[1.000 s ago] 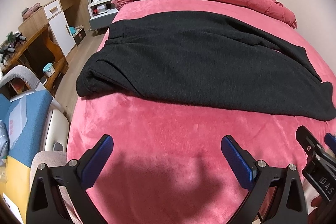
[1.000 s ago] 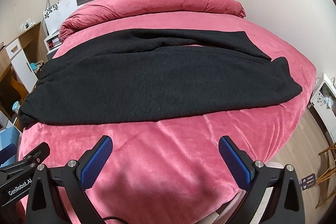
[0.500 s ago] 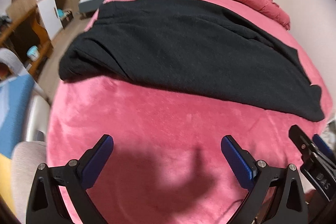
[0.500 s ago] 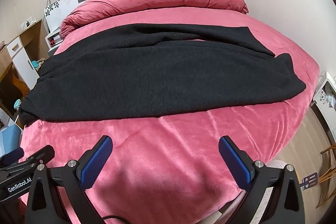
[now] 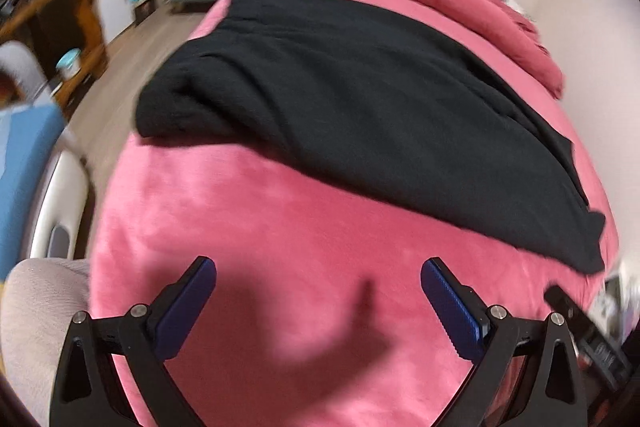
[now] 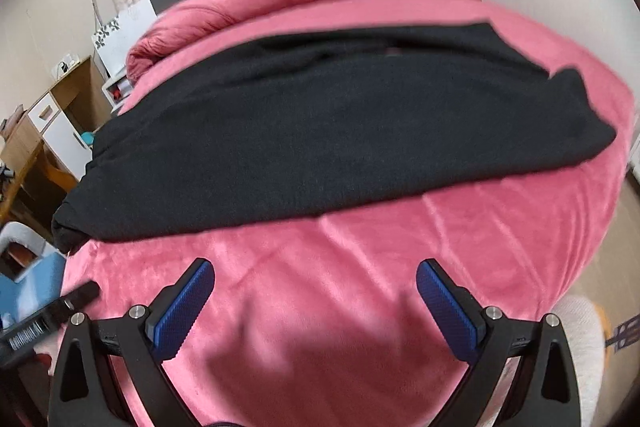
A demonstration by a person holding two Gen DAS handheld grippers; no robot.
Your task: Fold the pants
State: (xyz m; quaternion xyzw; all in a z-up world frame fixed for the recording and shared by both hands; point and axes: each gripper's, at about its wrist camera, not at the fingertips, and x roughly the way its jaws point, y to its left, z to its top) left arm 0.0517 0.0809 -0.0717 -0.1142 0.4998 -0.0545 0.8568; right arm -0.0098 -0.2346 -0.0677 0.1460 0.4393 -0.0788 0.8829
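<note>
Pants [image 5: 360, 115] — well beyond both jaws

I am seeing my left gripper [image 5: 318, 281] hovering with its blue pads spread wide above the pink bedspread [image 5: 248, 227], holding nothing. The black pants [image 5: 360, 115] are lying flat across the bed, well apart from the fingertips.
</note>
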